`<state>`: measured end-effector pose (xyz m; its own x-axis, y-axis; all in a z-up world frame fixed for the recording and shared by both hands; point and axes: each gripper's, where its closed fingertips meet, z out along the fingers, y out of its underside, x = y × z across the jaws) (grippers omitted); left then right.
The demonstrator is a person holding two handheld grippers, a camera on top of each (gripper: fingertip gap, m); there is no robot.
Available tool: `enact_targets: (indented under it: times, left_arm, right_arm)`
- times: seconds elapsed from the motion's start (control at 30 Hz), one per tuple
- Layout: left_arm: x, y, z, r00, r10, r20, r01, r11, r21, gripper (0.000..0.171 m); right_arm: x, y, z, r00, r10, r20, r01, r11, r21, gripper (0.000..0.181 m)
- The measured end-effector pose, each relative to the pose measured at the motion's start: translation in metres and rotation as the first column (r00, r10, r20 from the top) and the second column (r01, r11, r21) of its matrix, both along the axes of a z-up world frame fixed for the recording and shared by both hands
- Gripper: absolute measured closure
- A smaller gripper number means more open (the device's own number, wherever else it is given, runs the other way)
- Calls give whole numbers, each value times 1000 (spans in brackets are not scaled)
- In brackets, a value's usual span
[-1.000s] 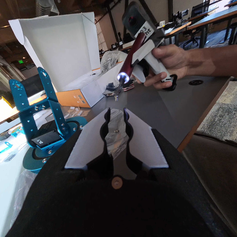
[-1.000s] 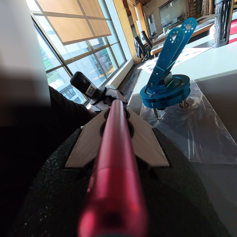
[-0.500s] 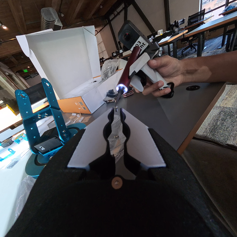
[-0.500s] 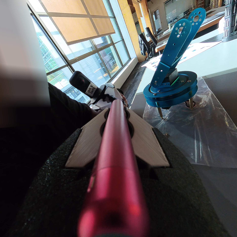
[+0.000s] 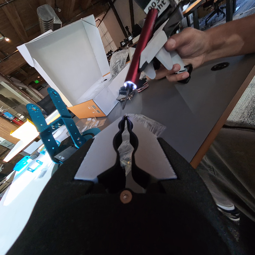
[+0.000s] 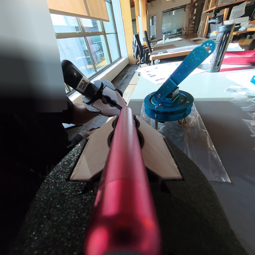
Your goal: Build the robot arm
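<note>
My left gripper (image 5: 125, 118) is shut, and a tiny metal screw (image 5: 125, 115) is pinched at its very tips. It hangs above a clear plastic bag (image 5: 146, 124) on the grey table (image 5: 186, 110). My right gripper (image 6: 124, 118) is shut on a red electric screwdriver (image 6: 124, 158), which also shows in the left wrist view (image 5: 140, 45) with its light ring lit. The dark bit (image 5: 126, 98) points down and ends just above the screw, apart from it. The left gripper also shows in the right wrist view (image 6: 110, 99), right at the screwdriver's far end.
A blue metal turntable with an upright bracket (image 6: 167, 109) stands on the bag (image 6: 193, 144); it is left of my left gripper (image 5: 55, 124). An open white and orange box (image 5: 69, 62), bubble wrap (image 5: 118, 60) and small packets lie behind. The table's wooden edge (image 5: 220, 124) runs on the right.
My left gripper has closed from open to shut and now pinches the small screw. The screwdriver has come closer and higher, and its bit now stands bare above the tips.
</note>
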<state>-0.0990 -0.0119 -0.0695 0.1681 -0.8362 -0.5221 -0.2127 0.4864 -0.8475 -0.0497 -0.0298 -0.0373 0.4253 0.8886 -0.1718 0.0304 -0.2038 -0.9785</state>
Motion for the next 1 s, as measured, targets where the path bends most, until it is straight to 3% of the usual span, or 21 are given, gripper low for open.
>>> enact_targets:
  times: [1.0]
  left_arm:
    - [8,3,-15,994,-6,-111,11,999,41,170]
  right_arm:
    - [-4,-4,-11,995,-3,99,0,1000,24,159]
